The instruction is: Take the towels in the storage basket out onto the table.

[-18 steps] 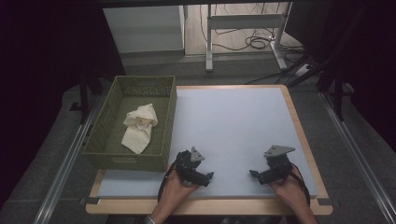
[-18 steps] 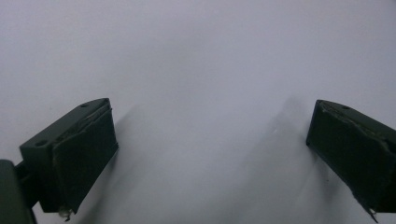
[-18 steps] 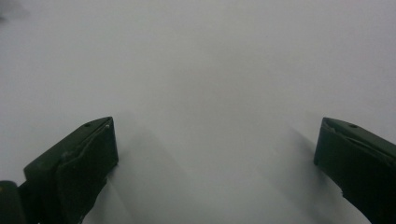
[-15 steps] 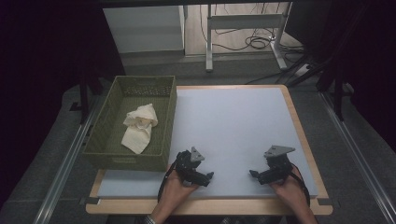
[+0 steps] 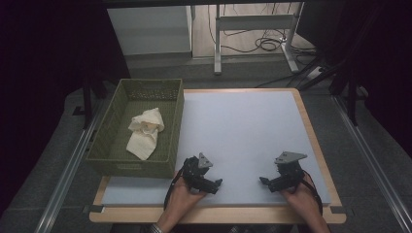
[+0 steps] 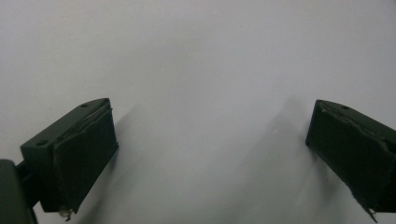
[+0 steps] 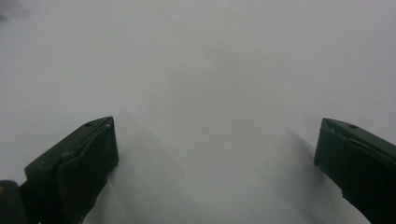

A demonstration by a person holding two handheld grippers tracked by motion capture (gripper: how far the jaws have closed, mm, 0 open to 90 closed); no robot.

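A crumpled cream cloth (image 5: 145,132) lies inside the green basket (image 5: 109,145).

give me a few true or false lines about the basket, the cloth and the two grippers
1. The cloth lies inside the basket. True.
2. The left gripper is clamped on the cloth. False: its jaws stand wide apart over the bare mat.
3. The basket sits at the table's right edge. False: it is at the left.
4. The right gripper is open with nothing between its jaws. True.
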